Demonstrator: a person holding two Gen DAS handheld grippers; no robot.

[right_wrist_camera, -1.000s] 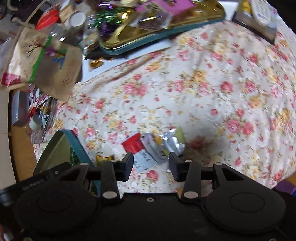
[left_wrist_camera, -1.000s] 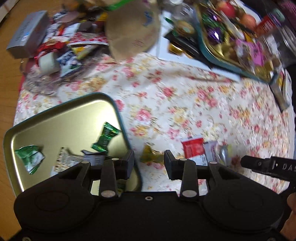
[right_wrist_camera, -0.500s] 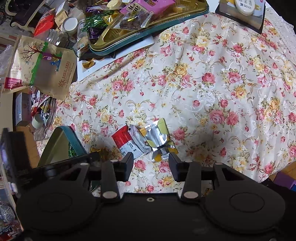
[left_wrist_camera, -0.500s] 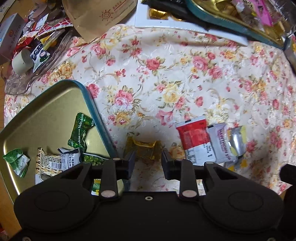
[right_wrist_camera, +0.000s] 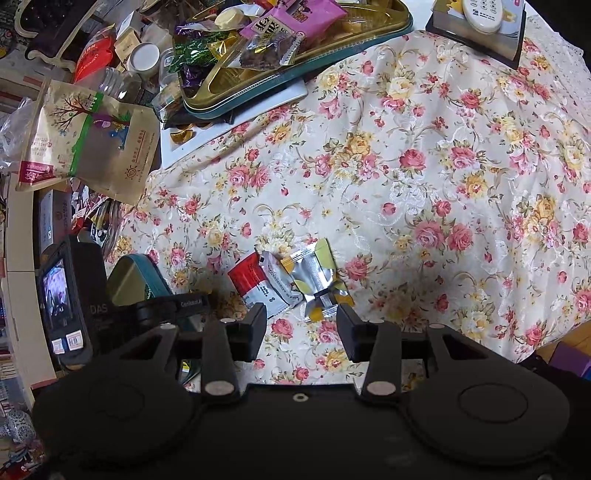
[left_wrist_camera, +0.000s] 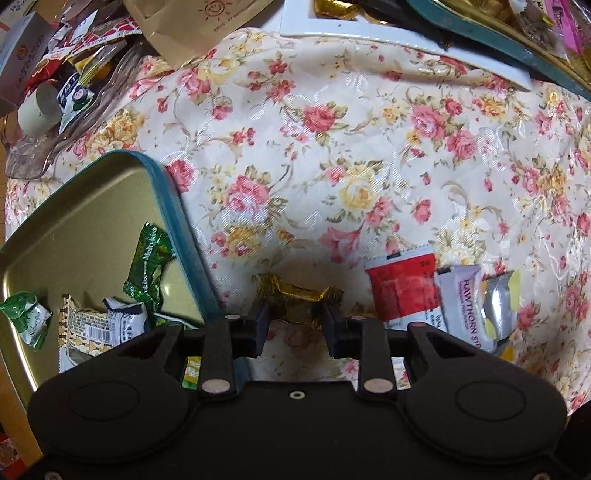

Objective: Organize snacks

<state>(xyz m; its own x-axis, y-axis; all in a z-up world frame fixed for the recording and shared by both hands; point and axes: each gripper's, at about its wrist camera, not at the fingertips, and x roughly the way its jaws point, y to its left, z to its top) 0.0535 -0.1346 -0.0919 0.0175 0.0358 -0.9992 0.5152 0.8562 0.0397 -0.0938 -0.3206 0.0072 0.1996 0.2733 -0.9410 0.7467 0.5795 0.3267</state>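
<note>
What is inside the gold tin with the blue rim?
The gold tin holds green-wrapped candies, a striped brown-and-white packet and a white wrapper. The black tool covers its near corner, so more may hide there.

You're in a lived-in home. A floral tablecloth [right_wrist_camera: 424, 155] covers the table, crowded at its far edge with a heaped snack tin [right_wrist_camera: 295, 74], a kraft-paper food pouch [right_wrist_camera: 92, 140], jars and a remote control [right_wrist_camera: 484, 11]. Bookshelves show at the left edge.
</note>
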